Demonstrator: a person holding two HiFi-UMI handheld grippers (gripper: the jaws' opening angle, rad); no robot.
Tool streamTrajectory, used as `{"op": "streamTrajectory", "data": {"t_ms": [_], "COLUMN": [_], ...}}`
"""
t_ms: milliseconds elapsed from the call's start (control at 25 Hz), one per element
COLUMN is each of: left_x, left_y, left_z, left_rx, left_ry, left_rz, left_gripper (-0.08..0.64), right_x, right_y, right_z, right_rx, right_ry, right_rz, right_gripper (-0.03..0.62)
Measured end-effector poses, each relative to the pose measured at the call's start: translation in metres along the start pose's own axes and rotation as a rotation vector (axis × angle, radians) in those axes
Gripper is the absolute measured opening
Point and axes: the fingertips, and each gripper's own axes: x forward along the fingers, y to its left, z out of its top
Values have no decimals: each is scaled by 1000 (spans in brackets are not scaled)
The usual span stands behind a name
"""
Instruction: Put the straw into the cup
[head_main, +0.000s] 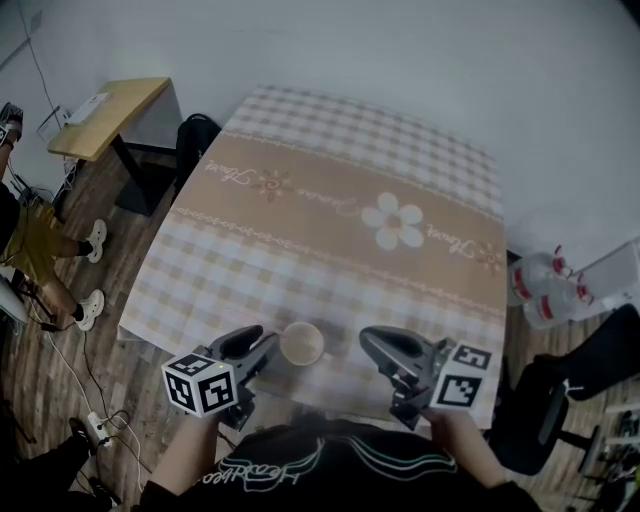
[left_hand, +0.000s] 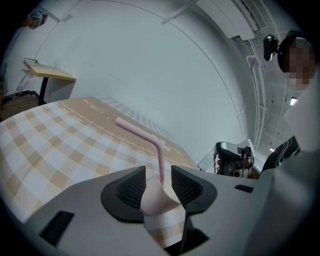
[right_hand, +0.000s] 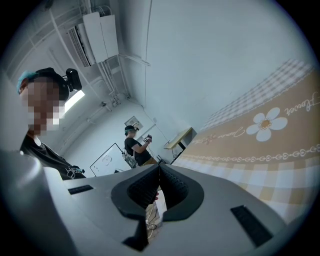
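Your left gripper (left_hand: 159, 179) stood released, its jaws apart on either side of the cup (left_hand: 156, 200), and no pad pressed on the pink straw (left_hand: 160, 156). The straw's lower end sat inside the cup, and its bent top leaned up and away from the cup over the checked counter (left_hand: 60, 145). That fits a straw already delivered: judged from this, the cup was bearing it and your jaws were wide so as not to drag it out again. Your right gripper (right_hand: 159, 172) was clenched on nothing, its jaws meeting at the tips. It was parked on the far side of the cup from the left one, probably just kept out of the way. Only the left gripper view showed the straw and how it stood in the cup; from the head view the cup (head_main: 302, 343) read as a pale round rim near the counter's near edge, and I could not make the straw out there. Only the head view showed both grippers flanking the cup. The right gripper view missed the cup altogether.
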Motion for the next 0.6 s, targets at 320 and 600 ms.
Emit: {"op": "streamTrajectory", "data": {"t_ms": [320, 600], "left_x": [-49, -104], "left_y": [-13, -72], "left_z": [9, 41], "left_rx": [-4, 38], "left_ry": [-1, -79], "left_rz": [-65, -211], "left_gripper": [138, 64], "right_x": [15, 8], "right_y": [36, 80], "right_z": [-12, -11], "right_rx": [6, -14], "right_ry": [-20, -65], "right_rz": [-18, -34], "right_gripper": [12, 12]}}
